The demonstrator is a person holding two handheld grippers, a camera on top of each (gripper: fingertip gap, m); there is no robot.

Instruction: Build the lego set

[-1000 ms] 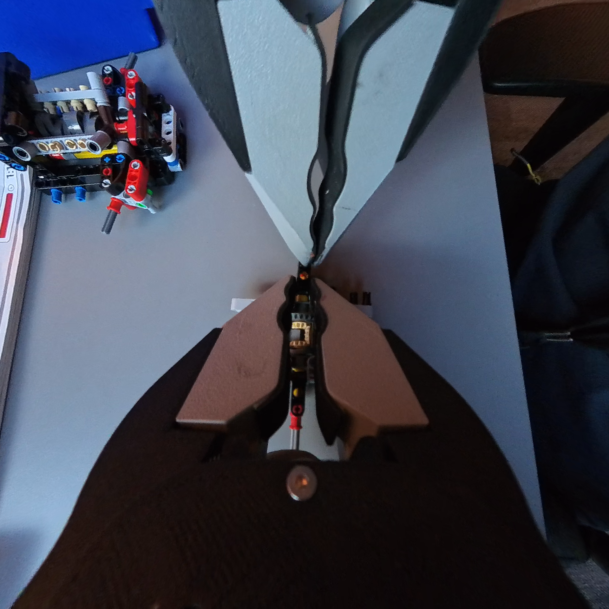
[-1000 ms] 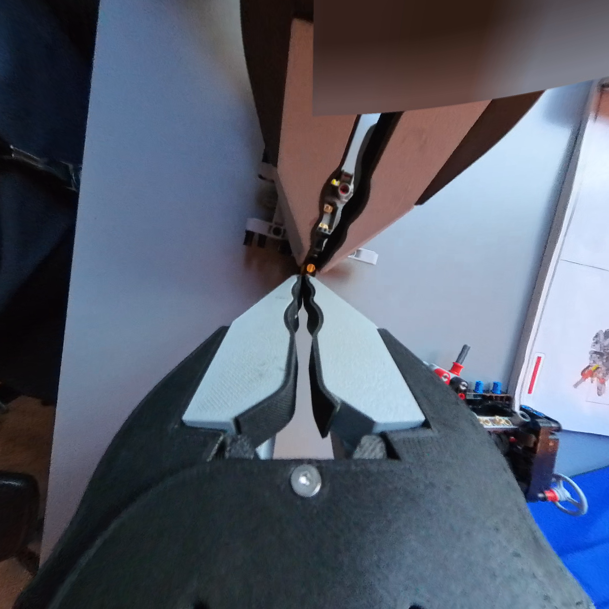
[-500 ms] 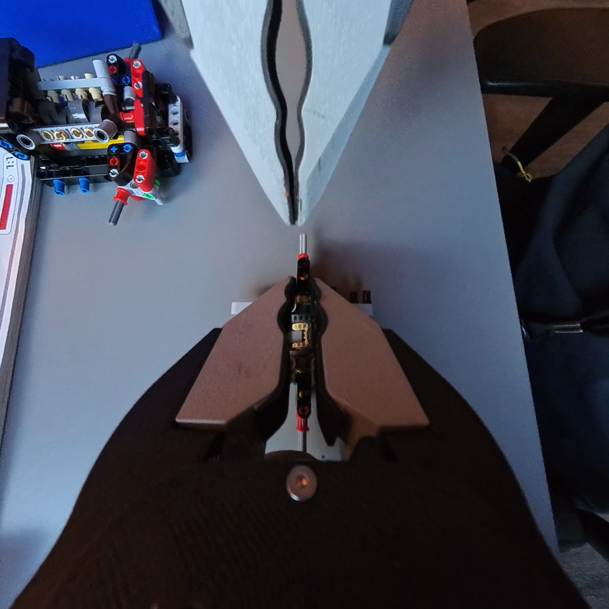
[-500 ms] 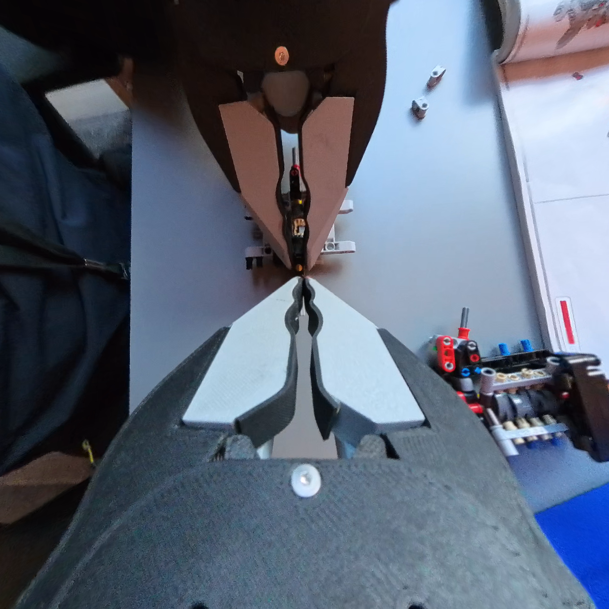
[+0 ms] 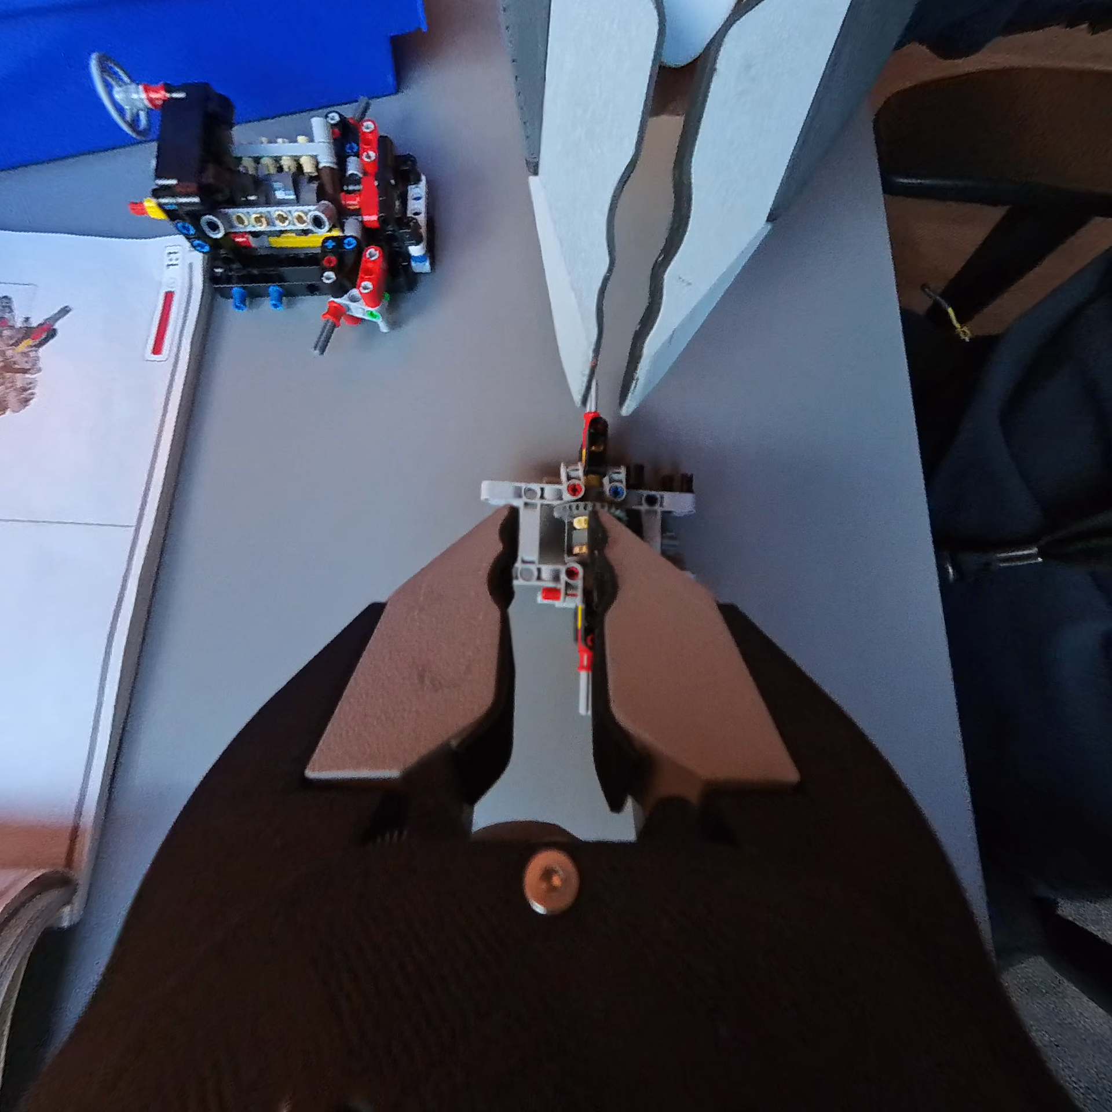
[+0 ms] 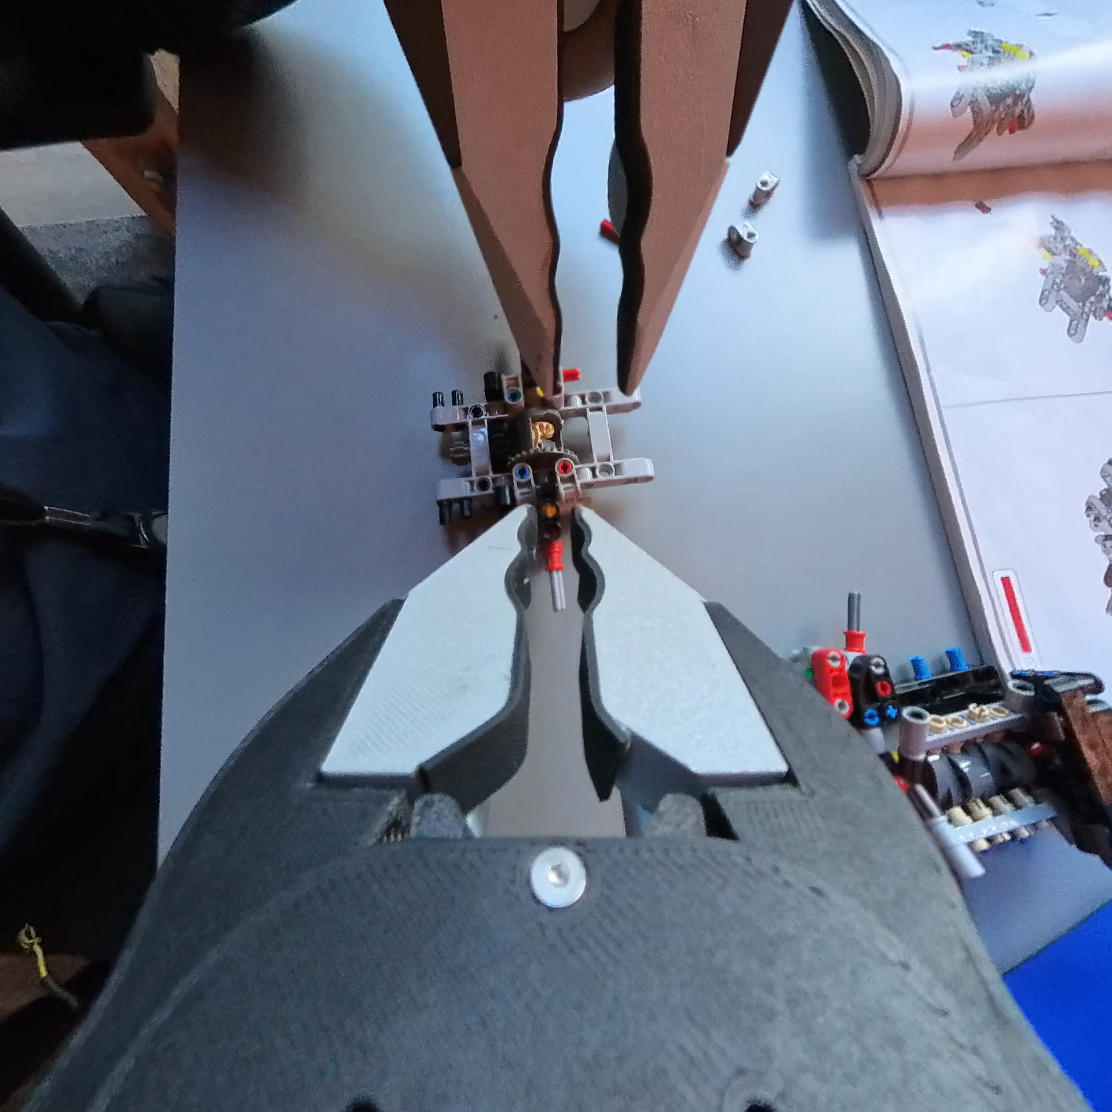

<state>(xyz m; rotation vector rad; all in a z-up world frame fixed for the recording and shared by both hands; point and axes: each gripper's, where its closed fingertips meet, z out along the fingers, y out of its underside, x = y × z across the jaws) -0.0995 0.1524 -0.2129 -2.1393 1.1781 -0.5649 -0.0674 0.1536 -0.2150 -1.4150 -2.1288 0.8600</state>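
The two hand-held grippers point tip to tip from opposite sides, both angled down toward the tabletop. The left gripper (image 5: 562,517), with brown fingers (image 5: 433,656) on a black body, has its jaws parted, a clear gap running between the wavy inner pads. The right gripper (image 6: 553,517), with pale grey fingers (image 6: 445,662) on a dark grey body, is also spread, though more narrowly. Neither pair of pads presses together at the tips.
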